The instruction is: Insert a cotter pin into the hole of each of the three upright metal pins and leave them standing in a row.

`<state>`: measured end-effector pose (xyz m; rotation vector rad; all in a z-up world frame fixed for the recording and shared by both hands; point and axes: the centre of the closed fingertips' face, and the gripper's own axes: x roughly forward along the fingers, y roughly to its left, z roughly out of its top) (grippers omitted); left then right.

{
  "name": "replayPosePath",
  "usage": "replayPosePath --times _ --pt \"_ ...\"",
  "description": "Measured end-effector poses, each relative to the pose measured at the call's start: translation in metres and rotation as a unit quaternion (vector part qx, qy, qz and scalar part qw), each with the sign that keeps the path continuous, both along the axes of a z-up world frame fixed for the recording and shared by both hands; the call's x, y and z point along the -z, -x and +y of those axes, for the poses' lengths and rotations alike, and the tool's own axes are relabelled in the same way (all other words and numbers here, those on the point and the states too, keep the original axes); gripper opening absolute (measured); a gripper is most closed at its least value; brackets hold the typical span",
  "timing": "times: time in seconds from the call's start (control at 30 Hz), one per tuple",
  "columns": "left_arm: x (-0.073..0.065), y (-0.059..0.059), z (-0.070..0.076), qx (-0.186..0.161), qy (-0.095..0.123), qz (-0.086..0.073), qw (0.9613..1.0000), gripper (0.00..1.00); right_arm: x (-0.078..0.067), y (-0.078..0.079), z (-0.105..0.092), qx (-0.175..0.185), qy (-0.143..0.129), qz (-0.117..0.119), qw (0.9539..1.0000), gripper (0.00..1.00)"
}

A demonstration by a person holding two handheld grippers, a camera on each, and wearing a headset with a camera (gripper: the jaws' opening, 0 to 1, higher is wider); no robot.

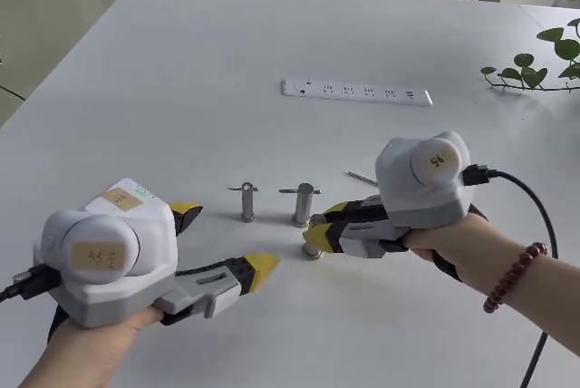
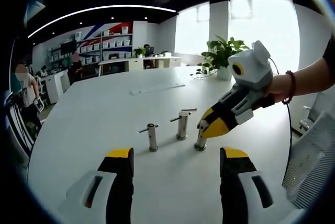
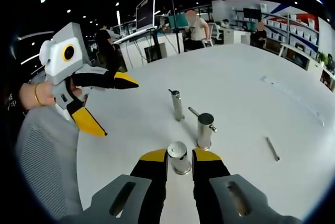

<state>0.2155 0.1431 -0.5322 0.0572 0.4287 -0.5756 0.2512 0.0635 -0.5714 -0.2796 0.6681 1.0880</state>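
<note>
Three short upright metal pins stand on the white table. The left pin (image 1: 246,200) and the middle pin (image 1: 304,204) each have a cotter pin through the top. The third pin (image 1: 313,245) stands a little nearer, and my right gripper (image 1: 319,232) is shut on its upper part; in the right gripper view the yellow-tipped jaws flank its round head (image 3: 178,157). A loose cotter pin (image 1: 361,178) lies on the table behind the right gripper. My left gripper (image 1: 225,241) hovers open to the left of the row, holding nothing.
A white power strip (image 1: 355,92) lies farther back on the table. A leafy plant (image 1: 535,66) reaches in at the far right edge. The right gripper's black cable (image 1: 535,216) trails off to the right. People stand in the background office.
</note>
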Motion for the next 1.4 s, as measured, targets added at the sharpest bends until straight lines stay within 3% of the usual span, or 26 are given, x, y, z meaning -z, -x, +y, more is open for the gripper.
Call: replayPosePath --times 0.33,0.73,1.07,1.4 --pt "0.0 0.0 0.001 -0.001 0.0 0.001 1.0 0.66 -0.01 0.008 -0.009 -0.017 0.005 0.009 0.9998 0.23" --pt "0.0 0.0 -0.001 0.002 -0.004 0.0 1.0 0.66 -0.028 -0.001 -0.038 -0.004 0.013 0.003 0.9999 0.24" --pt "0.0 0.0 0.0 -0.001 -0.004 0.0 1.0 0.66 -0.032 -0.029 -0.058 0.03 0.031 0.002 0.9991 0.22" --pt "0.001 -0.001 0.003 -0.004 -0.003 0.001 1.0 0.66 -0.007 -0.069 -0.08 0.069 0.081 -0.001 0.9943 0.16"
